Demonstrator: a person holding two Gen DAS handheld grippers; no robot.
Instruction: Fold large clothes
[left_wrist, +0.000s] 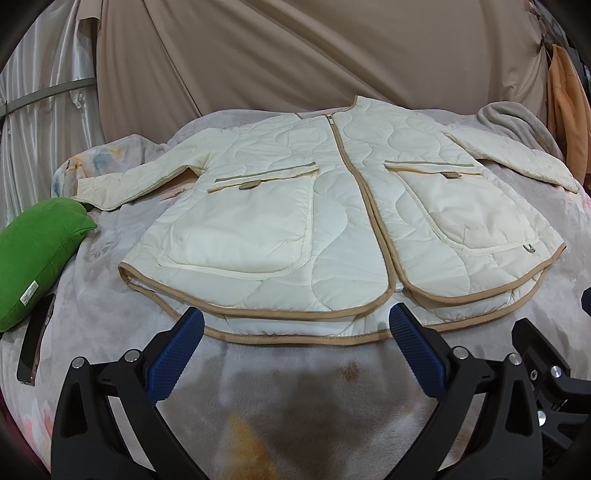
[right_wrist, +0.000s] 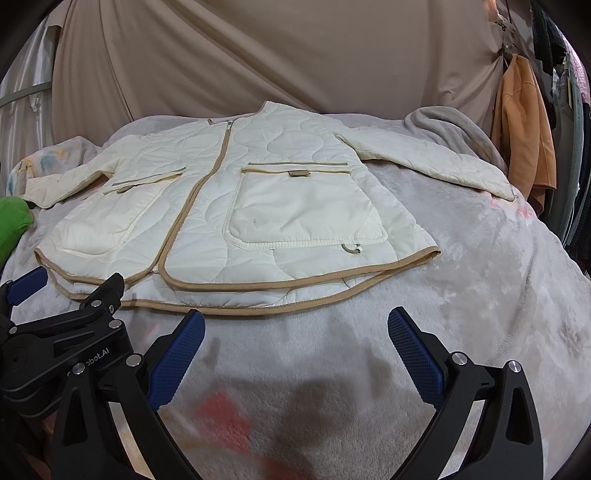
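Two views, left wrist first:
Left wrist, jacket: a cream quilted jacket (left_wrist: 332, 206) with tan binding lies front up and zipped on a grey blanket (left_wrist: 303, 398), sleeves spread to both sides, hem nearest the camera.
Left wrist, left gripper (left_wrist: 295, 325): jaws wide apart, holding nothing, blue pads (left_wrist: 173, 354) just short of the hem.
Left wrist, surroundings: a green pillow (left_wrist: 37, 251) and a dark phone (left_wrist: 35, 343) lie at the left edge.
Right wrist, jacket (right_wrist: 229, 206): sits left of centre, its sleeve reaching toward an orange garment (right_wrist: 524, 129) hanging at the far right.
Right wrist, right gripper (right_wrist: 295, 328): jaws wide apart, empty, above bare blanket (right_wrist: 480, 277) near the hem.
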